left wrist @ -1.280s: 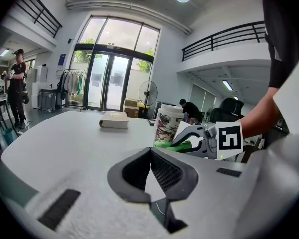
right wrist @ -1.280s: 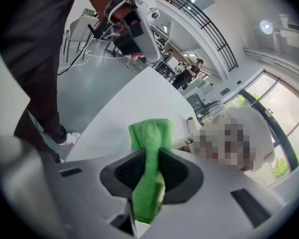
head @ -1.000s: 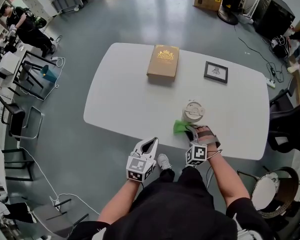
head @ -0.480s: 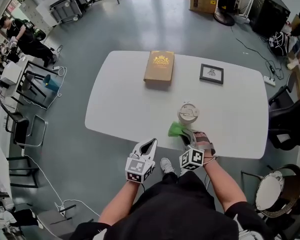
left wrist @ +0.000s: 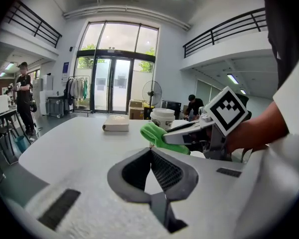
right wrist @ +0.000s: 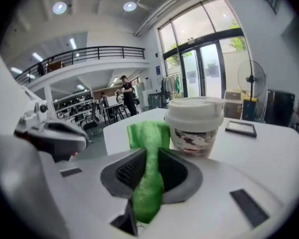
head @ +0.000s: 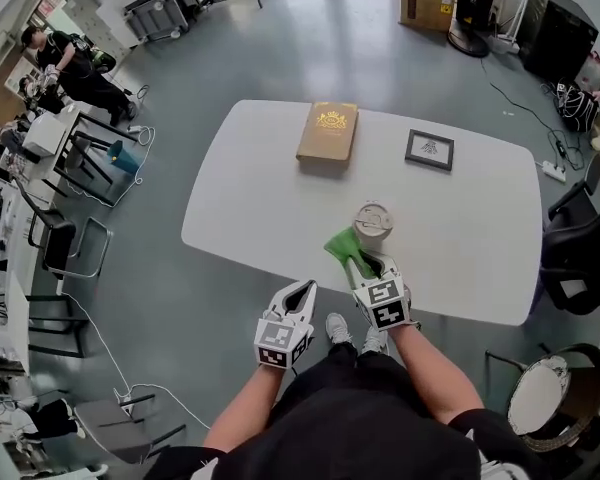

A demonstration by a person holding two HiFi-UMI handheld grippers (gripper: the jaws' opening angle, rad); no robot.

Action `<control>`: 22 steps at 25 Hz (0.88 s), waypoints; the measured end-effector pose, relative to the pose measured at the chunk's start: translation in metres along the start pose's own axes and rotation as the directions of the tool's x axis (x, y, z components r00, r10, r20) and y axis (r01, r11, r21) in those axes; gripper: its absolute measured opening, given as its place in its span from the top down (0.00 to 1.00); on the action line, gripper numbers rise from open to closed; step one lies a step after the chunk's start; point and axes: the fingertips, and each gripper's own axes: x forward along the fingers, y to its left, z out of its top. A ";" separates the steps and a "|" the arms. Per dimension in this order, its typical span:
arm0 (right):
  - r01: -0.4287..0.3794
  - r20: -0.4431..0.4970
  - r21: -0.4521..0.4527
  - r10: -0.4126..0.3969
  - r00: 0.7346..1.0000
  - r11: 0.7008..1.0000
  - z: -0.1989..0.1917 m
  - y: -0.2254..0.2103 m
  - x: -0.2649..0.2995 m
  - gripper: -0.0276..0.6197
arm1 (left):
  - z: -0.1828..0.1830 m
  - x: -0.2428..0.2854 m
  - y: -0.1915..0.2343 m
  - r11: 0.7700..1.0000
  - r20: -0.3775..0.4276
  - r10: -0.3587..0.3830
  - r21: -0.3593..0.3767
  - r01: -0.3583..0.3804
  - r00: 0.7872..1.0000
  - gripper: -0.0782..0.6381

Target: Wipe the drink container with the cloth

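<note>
Pinching the green cloth (right wrist: 147, 133), your right gripper (right wrist: 148, 171) holds it just beside the cup (right wrist: 195, 126); your left gripper (left wrist: 150, 151): jaws together, empty.

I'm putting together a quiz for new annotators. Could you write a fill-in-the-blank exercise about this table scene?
1. The right gripper is shut on a cloth whose colour is ____.
2. The left gripper is shut and holds ____.
3. The cup stands on the table with a white ____ on top.
4. In the head view, the book lies to the ____ of the picture frame.
Missing words: green; nothing; lid; left.
</note>
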 end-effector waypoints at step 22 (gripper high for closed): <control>0.066 0.164 0.628 -0.214 0.963 0.776 0.008 -0.023 0.015 0.83 | 0.012 0.001 0.033 0.997 0.026 -0.072 0.003 0.071 0.997 0.87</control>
